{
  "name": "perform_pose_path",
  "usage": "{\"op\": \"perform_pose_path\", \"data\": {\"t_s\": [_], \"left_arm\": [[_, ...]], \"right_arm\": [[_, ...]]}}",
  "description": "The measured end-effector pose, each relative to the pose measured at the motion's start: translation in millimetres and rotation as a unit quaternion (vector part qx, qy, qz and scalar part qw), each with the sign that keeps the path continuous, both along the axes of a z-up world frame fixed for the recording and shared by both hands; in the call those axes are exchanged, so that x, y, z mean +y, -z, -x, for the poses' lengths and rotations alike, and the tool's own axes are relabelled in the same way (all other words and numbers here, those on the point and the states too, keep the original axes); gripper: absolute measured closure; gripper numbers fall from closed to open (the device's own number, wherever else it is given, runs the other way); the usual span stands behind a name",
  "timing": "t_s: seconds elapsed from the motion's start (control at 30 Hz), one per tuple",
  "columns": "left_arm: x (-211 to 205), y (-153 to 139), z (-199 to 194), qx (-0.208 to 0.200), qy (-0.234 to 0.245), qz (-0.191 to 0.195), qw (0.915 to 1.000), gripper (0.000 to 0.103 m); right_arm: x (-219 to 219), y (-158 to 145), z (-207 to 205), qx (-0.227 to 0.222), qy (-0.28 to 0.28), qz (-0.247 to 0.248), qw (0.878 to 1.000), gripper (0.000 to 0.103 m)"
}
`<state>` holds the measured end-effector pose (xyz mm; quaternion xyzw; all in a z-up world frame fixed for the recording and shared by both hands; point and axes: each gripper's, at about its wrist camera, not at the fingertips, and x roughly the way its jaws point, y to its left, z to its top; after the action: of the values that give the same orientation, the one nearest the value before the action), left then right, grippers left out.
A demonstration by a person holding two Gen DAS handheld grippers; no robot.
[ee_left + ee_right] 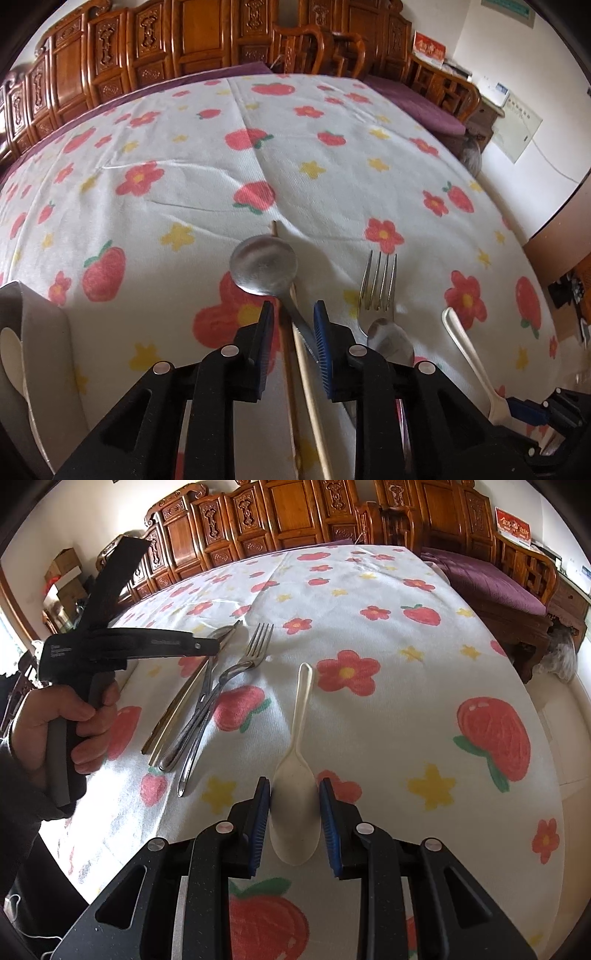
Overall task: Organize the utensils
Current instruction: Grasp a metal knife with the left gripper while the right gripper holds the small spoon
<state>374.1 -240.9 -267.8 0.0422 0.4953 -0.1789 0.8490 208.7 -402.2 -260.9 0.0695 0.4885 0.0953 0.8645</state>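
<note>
A wrinkled cloth (369, 709) printed with flowers and strawberries is covering the table, carved wooden cabinets (295, 517) standing behind. The right tongs (294, 786) are pinching a smooth white plastic spoon (295, 775) at the near edge. The left tongs (293, 310) are sitting spread around a shiny metal spoon (263, 265) and chopsticks (306, 369).

Bench cloth (332, 184), white with red flowers and strawberries, fills the centre; carved wooden cabinets (155, 48) span the top; purple-cushioned wooden seat (491, 579) at upper right; cardboard boxes (64, 572) at upper left.

tongs (294, 786): black arms | blue ribbed pads | silver rivets | sleeve (22, 812): dark
</note>
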Motion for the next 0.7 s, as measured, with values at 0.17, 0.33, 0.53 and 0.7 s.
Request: {"op": "perform_pose_path", "data": {"t_s": [0.17,0.33,0.53,0.7], "left_arm": [[-8,4,-10,0.0,-0.011,-0.013,0.9999,0.083],[-10,0,-10,-0.004,-0.004,-0.008,0.9999,0.097],[-14,-10,2,-0.024,0.006,-0.009,0.9997,0.102],[-13,-25,10,-0.037,0.012,0.007,0.9992,0.102]], "right_arm": [[-1,-1,-1,0.0,0.001,-0.004,1.0,0.073],[-3,0,-1,0.001,0.002,-0.007,1.0,0.073],[-2,0,0,-0.001,0.002,-0.006,1.0,0.073],[-3,-4,0,-0.004,0.005,-0.006,1.0,0.073]]}}
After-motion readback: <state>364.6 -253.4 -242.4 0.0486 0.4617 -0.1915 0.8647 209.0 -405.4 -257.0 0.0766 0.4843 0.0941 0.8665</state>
